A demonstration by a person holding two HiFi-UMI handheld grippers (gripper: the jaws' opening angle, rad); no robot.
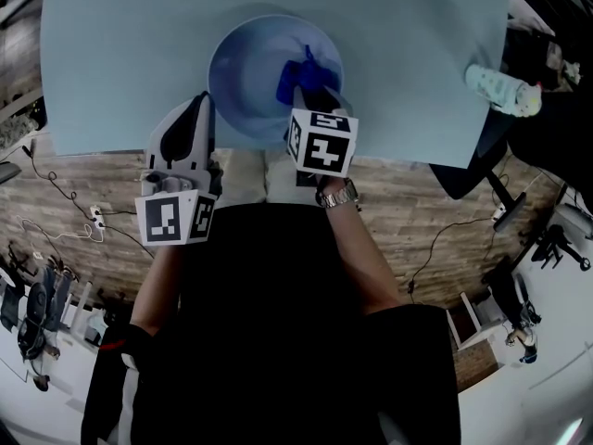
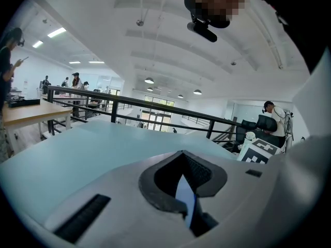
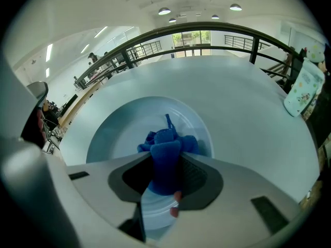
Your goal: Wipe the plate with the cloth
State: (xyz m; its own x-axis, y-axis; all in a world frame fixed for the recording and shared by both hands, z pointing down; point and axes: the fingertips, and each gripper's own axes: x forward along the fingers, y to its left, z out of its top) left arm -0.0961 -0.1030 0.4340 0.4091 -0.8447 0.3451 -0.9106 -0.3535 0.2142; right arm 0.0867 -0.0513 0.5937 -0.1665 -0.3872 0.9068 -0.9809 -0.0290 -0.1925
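The blue cloth (image 3: 166, 154) is clamped in the right gripper (image 3: 164, 182) and pressed onto the pale blue plate (image 1: 243, 72), which is set at the near edge of the table (image 1: 120, 54). The plate's left rim is pinched by the left gripper (image 2: 185, 192). A patterned white pouch (image 1: 503, 89) is seen at the table's right edge; its print cannot be read.

The plate (image 1: 243, 82) is round, pale blue and a bit deep. It sits on the light blue surface (image 1: 111, 63), close to the near edge and about midway along it. The left tongs (image 1: 206, 109) pinch its near left rim. The cloth (image 1: 295, 74) is dark blue and all bunched up. It is over the right part of the plate, pinched in the right tongs (image 1: 310, 89).
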